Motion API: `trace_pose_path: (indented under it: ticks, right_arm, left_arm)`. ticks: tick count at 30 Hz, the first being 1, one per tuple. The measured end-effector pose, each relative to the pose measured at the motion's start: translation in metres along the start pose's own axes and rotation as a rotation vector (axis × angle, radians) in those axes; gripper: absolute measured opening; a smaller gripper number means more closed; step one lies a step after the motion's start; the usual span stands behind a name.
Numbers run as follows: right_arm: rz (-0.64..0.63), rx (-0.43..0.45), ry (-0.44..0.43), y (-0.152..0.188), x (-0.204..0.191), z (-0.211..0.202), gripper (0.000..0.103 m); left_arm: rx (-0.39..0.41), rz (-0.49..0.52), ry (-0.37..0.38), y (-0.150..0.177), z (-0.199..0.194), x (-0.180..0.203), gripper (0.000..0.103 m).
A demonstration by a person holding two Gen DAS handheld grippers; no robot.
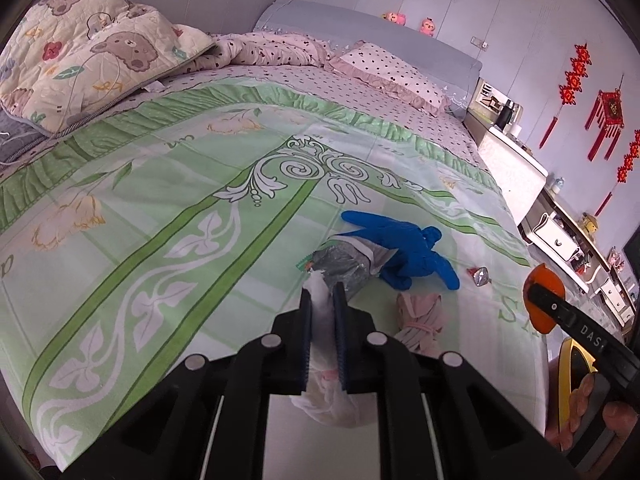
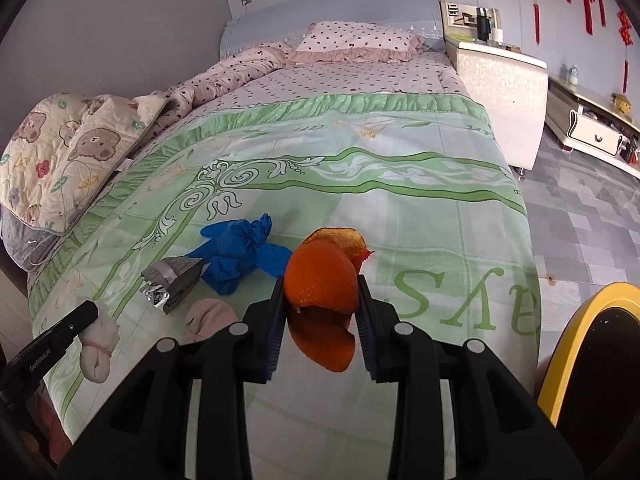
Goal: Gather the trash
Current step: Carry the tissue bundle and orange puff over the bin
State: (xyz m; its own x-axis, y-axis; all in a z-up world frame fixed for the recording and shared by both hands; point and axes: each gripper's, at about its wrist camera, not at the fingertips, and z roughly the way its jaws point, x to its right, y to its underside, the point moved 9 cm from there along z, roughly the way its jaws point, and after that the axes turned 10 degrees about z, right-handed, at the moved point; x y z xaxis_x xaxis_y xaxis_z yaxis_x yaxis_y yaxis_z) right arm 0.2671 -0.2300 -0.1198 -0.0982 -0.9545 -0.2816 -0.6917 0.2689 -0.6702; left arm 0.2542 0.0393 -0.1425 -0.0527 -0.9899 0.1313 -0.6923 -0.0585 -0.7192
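Left tongs: nearly closed, pads pinching a white tissue; the tissue sticks out past the tips and bulges below them. In the right-wrist view it shows tied with a pink band, hanging at the near left edge of the bed.

Right tongs: partly open, clamped on an orange peel. Peel fills the gap between the pads; one curl stands up behind, another hangs down below. Peel is held clear above the green bedspread.

Remaining on the bedspread:
- blue glove, crumpled, near mid-bed.
- silver foil wrapper, touching the glove's left side in the right-wrist view.
- pink wad, just in front of the wrapper and glove, apart from both.
- small foil scrap, right of the glove, apart from it.

Yellow-rimmed bin with a dark inside stands beside the bed, right of the right tongs.
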Motion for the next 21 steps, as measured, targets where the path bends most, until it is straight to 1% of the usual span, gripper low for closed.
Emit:
trace_pose_path:
  ticks: [4,7,10,15,21]
  right_arm:
    - [-0.007,0.029,-0.020,-0.005,0.002,-0.034,0.031]
    - [-0.011,0.054,-0.017,-0.010,0.009,-0.061,0.031]
    - [-0.007,0.077,-0.016,-0.014,0.021,-0.086,0.031]
    - [0.001,0.122,0.004,-0.020,0.049,-0.128,0.031]
    - [0.030,0.168,0.042,-0.024,0.094,-0.174,0.032]
  left_arm:
    - [0.031,0.029,0.007,-0.010,-0.020,0.011,0.010]
    - [0.058,0.062,0.015,-0.017,-0.035,0.027,0.010]
    - [0.076,0.084,0.040,-0.022,-0.048,0.046,0.010]
    - [0.103,0.141,0.081,-0.030,-0.066,0.086,0.010]
    - [0.124,0.215,0.142,-0.033,-0.086,0.141,0.010]
